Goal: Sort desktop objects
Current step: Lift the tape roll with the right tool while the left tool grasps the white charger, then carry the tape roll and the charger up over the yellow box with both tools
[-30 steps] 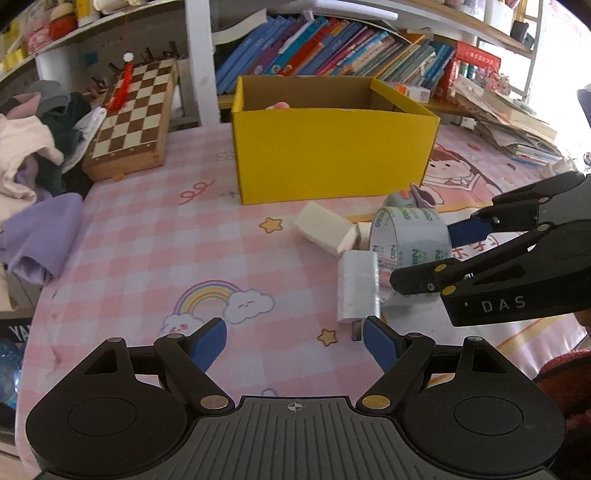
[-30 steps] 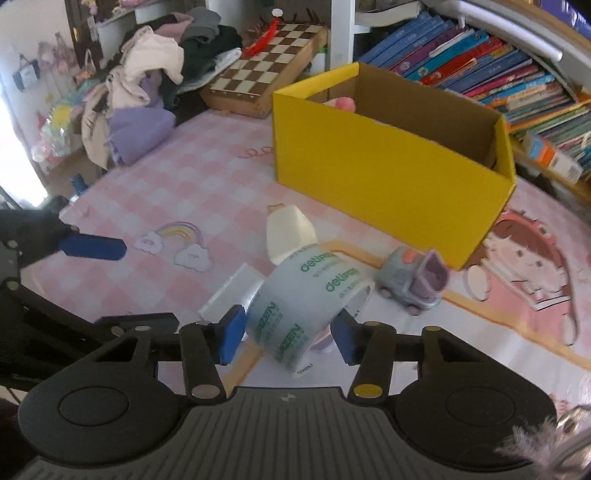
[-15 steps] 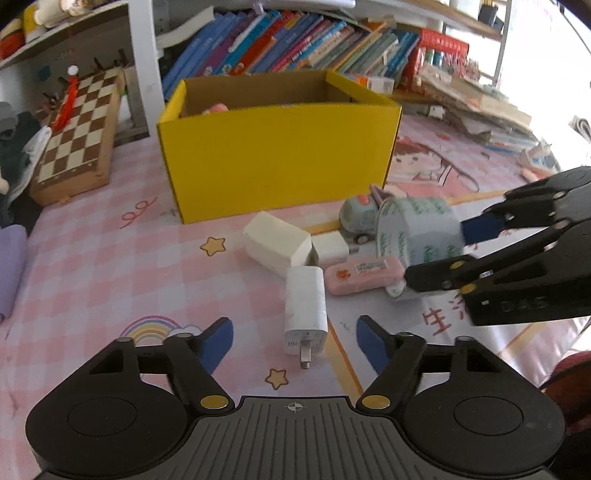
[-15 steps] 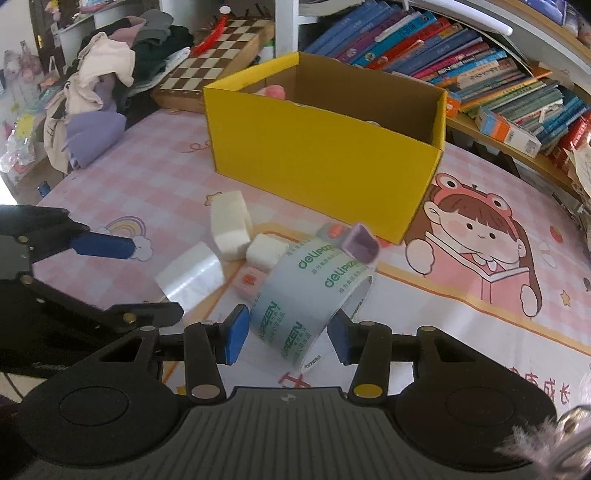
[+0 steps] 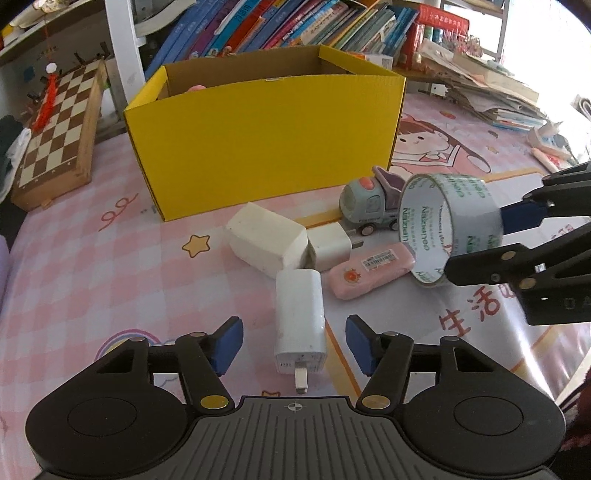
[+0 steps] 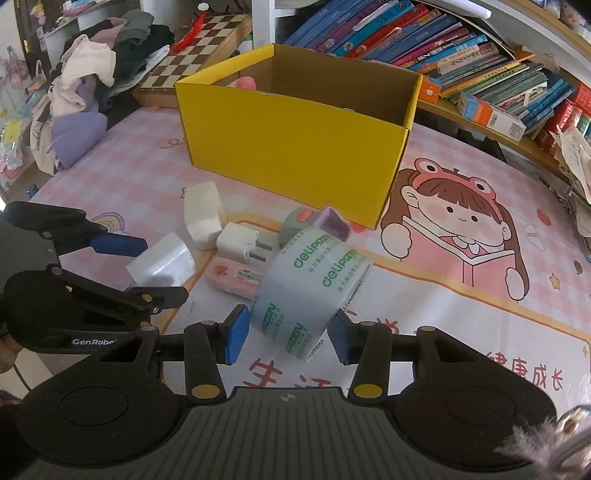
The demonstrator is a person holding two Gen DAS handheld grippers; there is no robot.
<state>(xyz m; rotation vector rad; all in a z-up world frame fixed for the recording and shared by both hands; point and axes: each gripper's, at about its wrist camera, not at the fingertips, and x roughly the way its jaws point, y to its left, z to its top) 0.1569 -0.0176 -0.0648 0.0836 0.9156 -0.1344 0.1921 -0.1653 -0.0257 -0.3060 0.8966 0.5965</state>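
A pink checked cartoon-print tabletop cover (image 5: 92, 236), backed by crowded bookshelves (image 5: 295, 26), carries an open yellow cardboard box (image 5: 266, 140) toward its far edge. In front of the box, off the cover, the right gripper (image 6: 288, 334) clamps a grey printed roll of packing tape (image 6: 314, 284), judged bound for the box. The left gripper (image 5: 293, 341), jaws just narrowing but not touching, straddles a white plug-in charger (image 5: 300, 325) lying nearer the front edge; closing squarely comes next.

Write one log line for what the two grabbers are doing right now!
left gripper: jaws closing in around white charger, no contact | right gripper: shut on tape roll, lifted | yellow box: open, behind
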